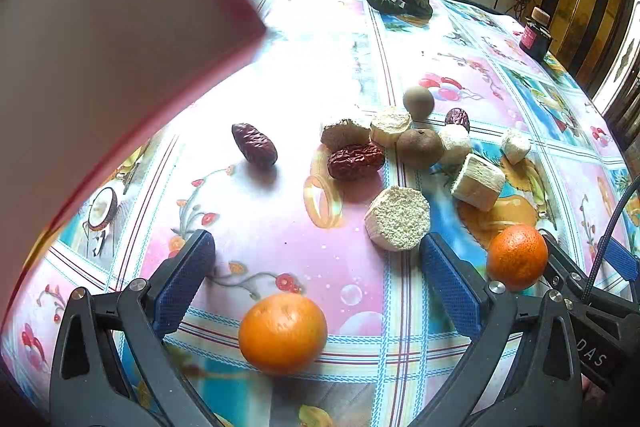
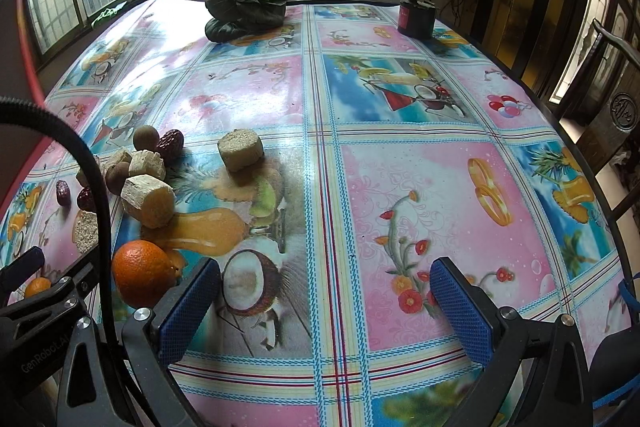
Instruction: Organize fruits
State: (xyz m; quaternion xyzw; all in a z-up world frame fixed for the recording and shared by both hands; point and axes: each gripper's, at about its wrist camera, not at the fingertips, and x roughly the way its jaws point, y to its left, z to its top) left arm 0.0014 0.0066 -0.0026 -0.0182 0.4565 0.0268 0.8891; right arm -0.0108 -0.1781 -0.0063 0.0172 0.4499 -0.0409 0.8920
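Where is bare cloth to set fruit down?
Free: the wide stretch ahead of the right tool, between the lone sugarcane piece and the dark jar. Crowded: the dates and sugarcane cluster beyond the left tool.

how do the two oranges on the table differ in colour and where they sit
The near orange is a lighter yellow-orange and lies between the open left gripper's fingers. The far orange is a deeper reddish orange and sits outside those fingers, to the right. Both are round, whole and rest on the tablecloth.
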